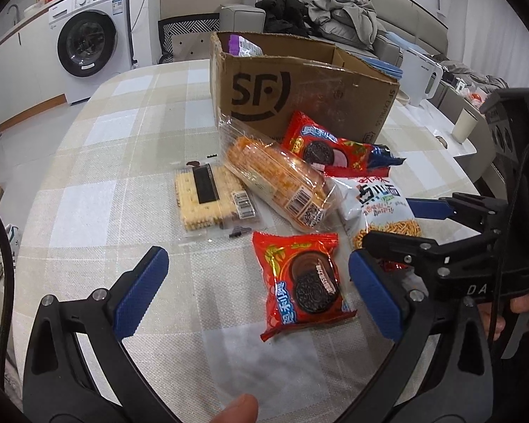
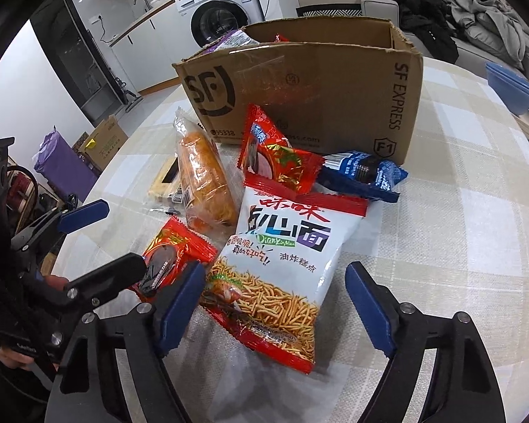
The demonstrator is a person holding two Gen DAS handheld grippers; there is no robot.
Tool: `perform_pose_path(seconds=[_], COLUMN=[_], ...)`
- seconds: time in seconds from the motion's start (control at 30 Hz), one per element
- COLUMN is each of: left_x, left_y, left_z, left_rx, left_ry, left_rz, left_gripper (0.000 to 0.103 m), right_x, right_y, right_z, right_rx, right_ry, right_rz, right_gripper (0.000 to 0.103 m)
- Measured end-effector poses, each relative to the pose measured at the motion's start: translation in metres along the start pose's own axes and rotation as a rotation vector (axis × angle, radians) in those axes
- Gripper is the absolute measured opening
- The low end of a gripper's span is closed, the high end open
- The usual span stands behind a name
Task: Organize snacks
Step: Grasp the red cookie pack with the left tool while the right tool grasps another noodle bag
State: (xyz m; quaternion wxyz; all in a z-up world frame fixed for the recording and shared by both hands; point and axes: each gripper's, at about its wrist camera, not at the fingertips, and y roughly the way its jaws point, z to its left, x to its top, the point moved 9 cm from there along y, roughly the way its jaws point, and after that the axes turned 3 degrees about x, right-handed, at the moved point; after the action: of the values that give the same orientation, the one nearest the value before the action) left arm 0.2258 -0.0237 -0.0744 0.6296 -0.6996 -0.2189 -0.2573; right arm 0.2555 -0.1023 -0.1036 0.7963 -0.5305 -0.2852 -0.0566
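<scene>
Red Oreo packet [image 1: 305, 283] between wide-spread left gripper [image 1: 257, 292] fingers, long axis toward SF box [image 1: 299, 95] | noodle bag [image 2: 282, 264] before box, lengthwise toward it, inside wide, empty right gripper [image 2: 275, 303] | bread [image 1: 278, 183] beside box

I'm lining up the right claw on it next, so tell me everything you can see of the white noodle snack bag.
The noodle snack bag is a glossy white plastic pouch with red crimped ends, bold Chinese lettering and a picture of fried noodle sticks. It looks sealed and puffy, lying flat, face up, on the checked tablecloth. A red Oreo packet overlaps its far end. Its near end sits between the fingers of the open right claw, not visibly touching either.
</scene>
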Motion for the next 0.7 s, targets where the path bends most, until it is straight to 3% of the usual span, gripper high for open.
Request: perform_pose_path(seconds=[0.3,0.53,0.7], left_x=[-0.006,-0.008,-0.011], left_y=[0.012,0.016,0.017], left_z=[-0.003,-0.004,-0.004], left_rx=[-0.007,-0.01,-0.014], left_ry=[0.0,-0.007,-0.013], left_rz=[0.025,0.035,0.039], left_gripper=[0.102,0.102,0.102], right_x=[-0.001,-0.001,-0.002], right_y=[0.008,0.001,-0.004], right_z=[0.004,0.004,0.001], right_rx=[0.023,0.011,0.036], right_ry=[-0.009,-0.034,-0.016], right_rz=[0.01,-0.024,-0.041], right_gripper=[0.072,0.052,0.048])
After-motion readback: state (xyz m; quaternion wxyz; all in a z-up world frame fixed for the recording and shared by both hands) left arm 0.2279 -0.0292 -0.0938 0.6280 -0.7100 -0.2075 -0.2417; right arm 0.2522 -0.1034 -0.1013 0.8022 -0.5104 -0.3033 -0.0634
